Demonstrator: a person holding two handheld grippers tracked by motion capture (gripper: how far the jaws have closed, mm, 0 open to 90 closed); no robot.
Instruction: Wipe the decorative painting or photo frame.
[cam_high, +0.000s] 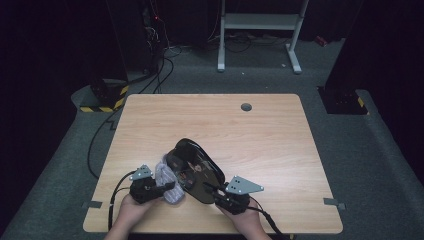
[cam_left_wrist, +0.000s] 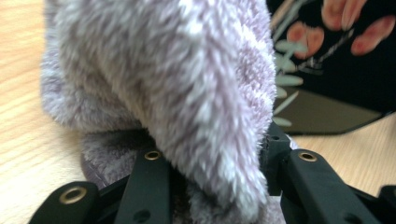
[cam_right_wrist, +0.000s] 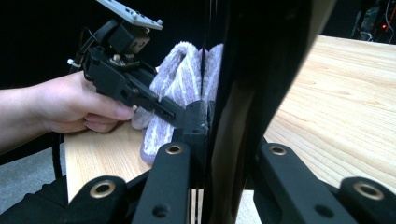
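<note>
A black oval tray (cam_high: 195, 167) with a leaf-and-flower print stands tilted on its edge near the table's front. My right gripper (cam_high: 212, 190) is shut on its rim; in the right gripper view the dark rim (cam_right_wrist: 252, 84) runs up between the jaws of this gripper (cam_right_wrist: 219, 158). A fluffy grey-lilac cloth (cam_high: 166, 177) is pinched in my left gripper (cam_high: 170, 187), just left of the tray. In the left gripper view the cloth (cam_left_wrist: 177, 84) bulges out between the jaws of that gripper (cam_left_wrist: 210, 158), with the printed tray (cam_left_wrist: 345, 74) right behind it.
The wooden table (cam_high: 250, 135) has a grey cable hole (cam_high: 246, 107) near its far edge. A white desk frame (cam_high: 260, 22) and cables (cam_high: 160, 70) lie on the floor beyond. Tape marks (cam_high: 334, 202) sit at the front corners.
</note>
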